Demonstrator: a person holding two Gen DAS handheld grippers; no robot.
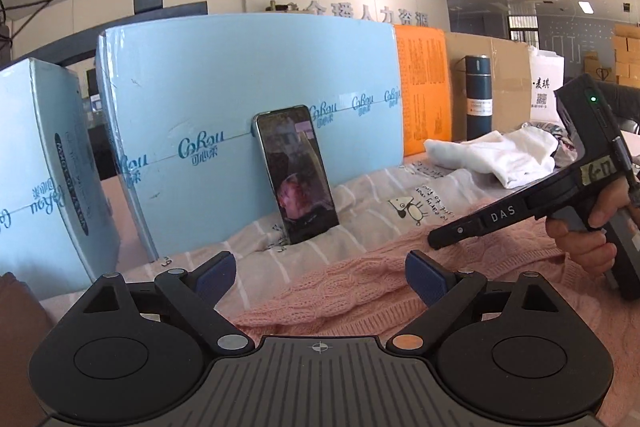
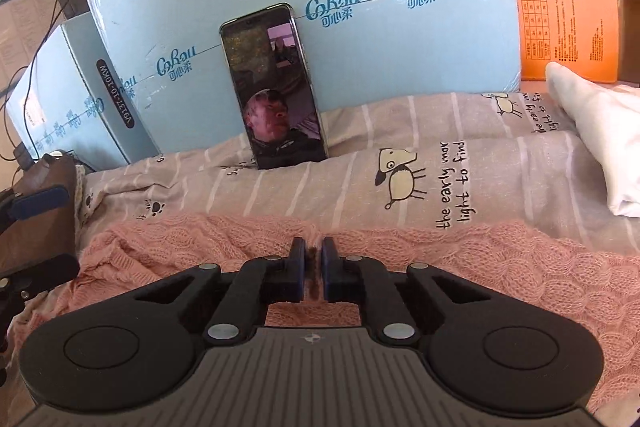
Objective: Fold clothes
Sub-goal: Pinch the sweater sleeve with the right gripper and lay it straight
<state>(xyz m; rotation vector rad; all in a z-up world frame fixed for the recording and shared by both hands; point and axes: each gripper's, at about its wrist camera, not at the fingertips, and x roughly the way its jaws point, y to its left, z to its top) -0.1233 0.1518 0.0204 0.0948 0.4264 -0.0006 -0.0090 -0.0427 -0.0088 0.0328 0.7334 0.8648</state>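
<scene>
Two big blue boxes (image 2: 360, 39) fill the top of the right wrist view, with a striped sheet (image 2: 360, 179) below them, and the pink knit sweater (image 2: 460, 267) lies on that sheet across the bottom of both views. A white garment (image 2: 600, 131) waits at the right edge and a phone (image 2: 276, 87) leans on the box in the middle. The right gripper (image 2: 316, 267) is pinching the sweater's far edge while the left gripper (image 1: 320, 279) is spread wide above it, so a fold seems to be starting, and next the left one likely needs its own grip.
</scene>
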